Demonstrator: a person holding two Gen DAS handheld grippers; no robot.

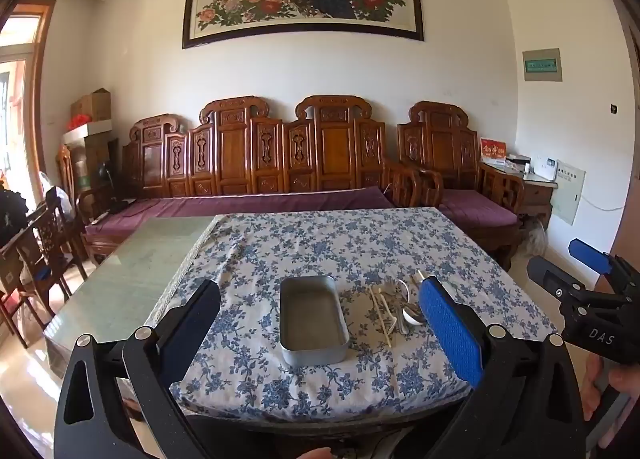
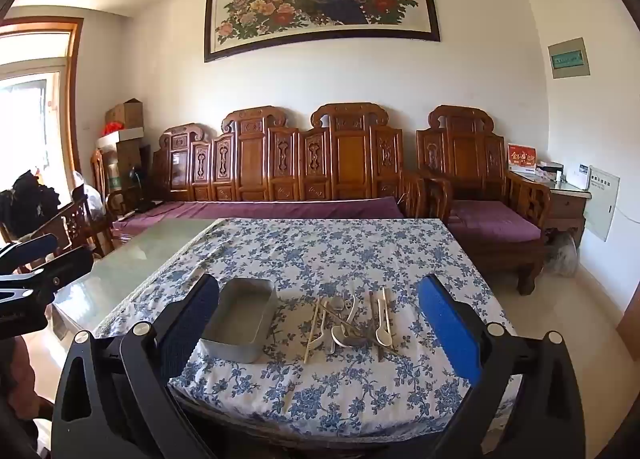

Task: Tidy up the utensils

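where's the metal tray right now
The metal tray sits empty on the floral tablecloth near the table's front edge, just left of the pile of utensils; in the left wrist view it lies centred between the open claw fingers.

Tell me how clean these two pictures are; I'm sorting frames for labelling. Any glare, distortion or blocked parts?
Left wrist view: strong fisheye bending, window blown out at left, the blue pad of the left gripper hides part of the utensils. Right wrist view: same bending, brighter window glare, tin and utensils sharp and unblocked between the open right gripper.
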